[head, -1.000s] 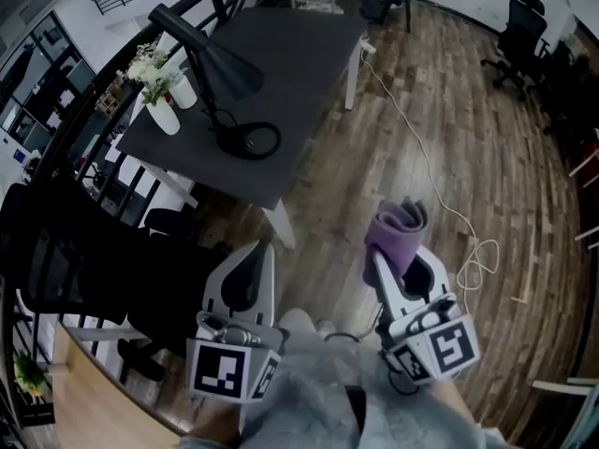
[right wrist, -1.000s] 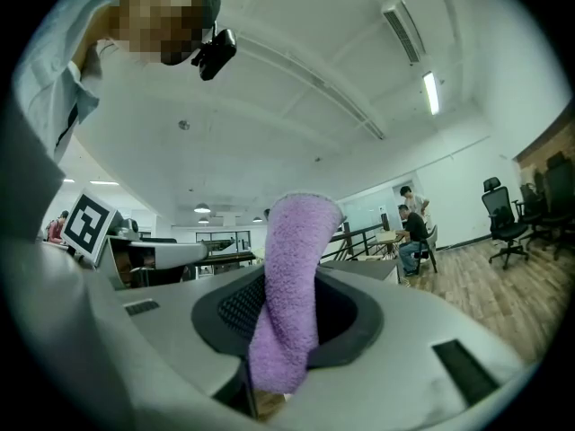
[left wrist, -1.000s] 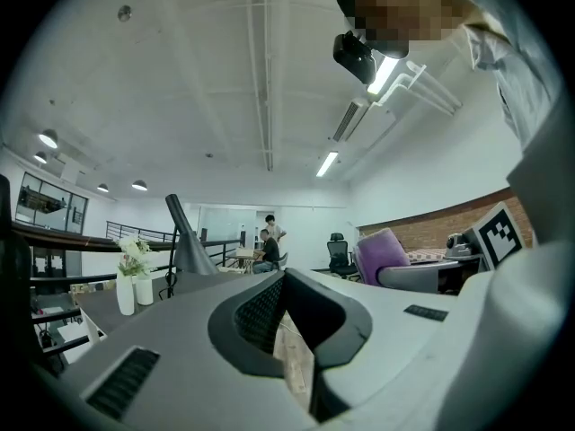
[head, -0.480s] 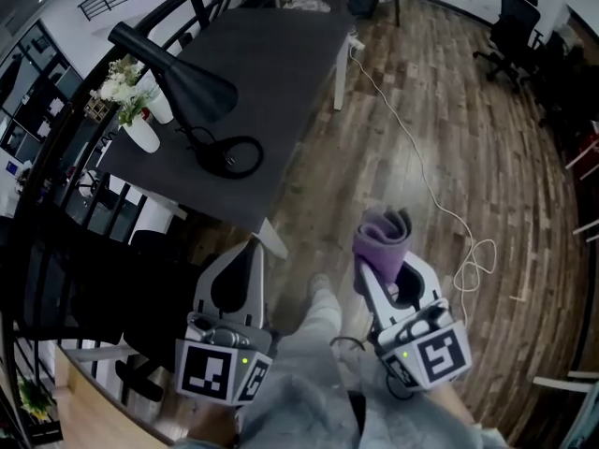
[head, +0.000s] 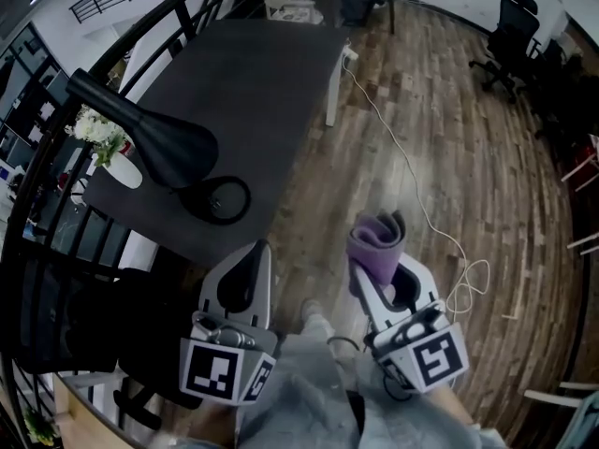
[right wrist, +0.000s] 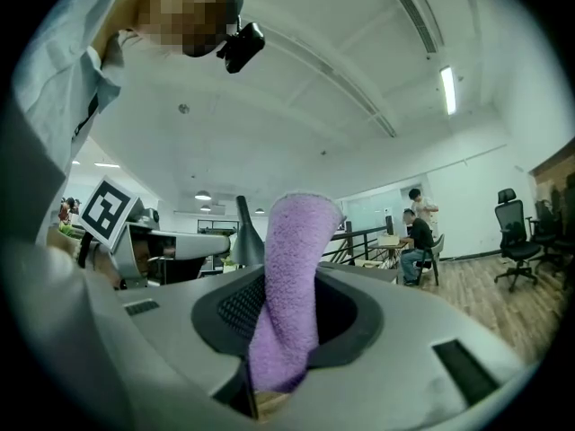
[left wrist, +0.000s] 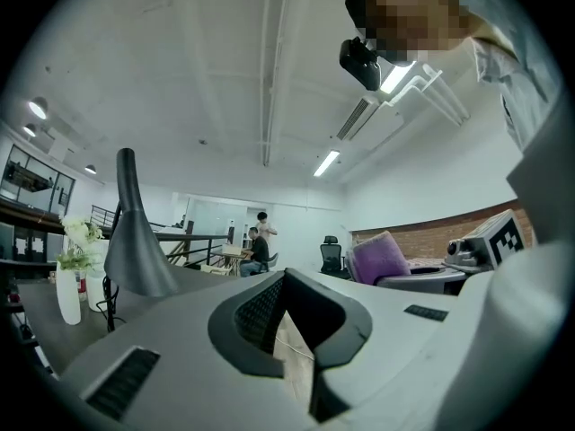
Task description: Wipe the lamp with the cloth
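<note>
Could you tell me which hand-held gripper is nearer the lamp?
Left. The left hand-held gripper is just before the lamp; the right hand-held gripper, holding the cloth, is farther right.

A dark bench [head: 253,73] is seen across the upper left of the head view, and a white vase [head: 122,172] of pale flowers [head: 96,129] is stood near its left edge. The right side is filled by a plank floor [head: 496,185], crossed by a white cable [head: 465,284]. A black office chair [head: 501,28] is seen at the upper right. Two distant persons [left wrist: 258,245] are shown near the middle of the left gripper view.
</note>
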`<state>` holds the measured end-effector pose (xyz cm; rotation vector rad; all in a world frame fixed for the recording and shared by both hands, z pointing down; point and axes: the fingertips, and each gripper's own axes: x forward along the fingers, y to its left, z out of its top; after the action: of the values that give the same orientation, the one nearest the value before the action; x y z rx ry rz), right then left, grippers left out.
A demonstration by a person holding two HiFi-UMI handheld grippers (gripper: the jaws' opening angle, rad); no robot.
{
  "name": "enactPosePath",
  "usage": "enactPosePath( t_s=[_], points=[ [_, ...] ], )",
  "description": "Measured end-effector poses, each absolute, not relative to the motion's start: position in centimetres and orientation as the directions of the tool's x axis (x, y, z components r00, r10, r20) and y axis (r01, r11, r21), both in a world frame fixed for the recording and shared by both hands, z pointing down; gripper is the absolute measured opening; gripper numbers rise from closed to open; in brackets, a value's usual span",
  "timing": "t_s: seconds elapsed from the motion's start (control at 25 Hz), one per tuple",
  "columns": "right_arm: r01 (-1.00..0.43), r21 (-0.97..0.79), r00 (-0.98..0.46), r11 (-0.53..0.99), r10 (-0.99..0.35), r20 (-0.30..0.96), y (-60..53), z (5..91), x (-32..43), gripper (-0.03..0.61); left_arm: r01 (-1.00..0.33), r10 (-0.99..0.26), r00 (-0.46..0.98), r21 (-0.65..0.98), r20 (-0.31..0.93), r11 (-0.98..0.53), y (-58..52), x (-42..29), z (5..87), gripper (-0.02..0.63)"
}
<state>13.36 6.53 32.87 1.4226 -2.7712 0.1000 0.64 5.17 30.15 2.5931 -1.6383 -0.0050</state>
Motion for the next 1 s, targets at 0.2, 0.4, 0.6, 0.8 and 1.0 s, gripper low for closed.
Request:
enactPosePath(
  t_s=[0.2,0.4,0.6,0.8,1.0],
  points=[
    [-0.806,-0.084,-0.589,0.586,-0.808,0.017,0.5,31.9,12.8,0.115,-0.911,-0.910,0.412,0.037,0.045,-0.410,0.6,0.3,30.2,0.002],
    [-0.763,-0.080,-0.644,0.642,-0.765,0.005,-2.9,31.7,10.5,0.115,-0.926,-0.927,0.375,0.062,0.030,-0.373,-2.0,-1.4,29.7,0.002],
    [-0.718,-0.102,-0.694,0.689,-0.719,0.029,-4.2,32.2,8.6,0.115,-0.952,-0.953,0.302,0.066,0.017,-0.300,-2.8,-3.3,29.0,0.002],
    [-0.641,-0.080,-0.766,0.763,-0.642,0.024,-5.9,32.1,6.1,0.115,-0.978,-0.979,0.204,0.037,0.001,-0.204,-3.1,-5.7,28.4,0.002],
    [-0.540,-0.052,-0.842,0.840,-0.540,0.011,-9.1,32.0,3.8,0.115,-0.995,-0.995,0.094,0.032,0.013,-0.094,-4.1,-7.2,28.3,0.002]
  ],
)
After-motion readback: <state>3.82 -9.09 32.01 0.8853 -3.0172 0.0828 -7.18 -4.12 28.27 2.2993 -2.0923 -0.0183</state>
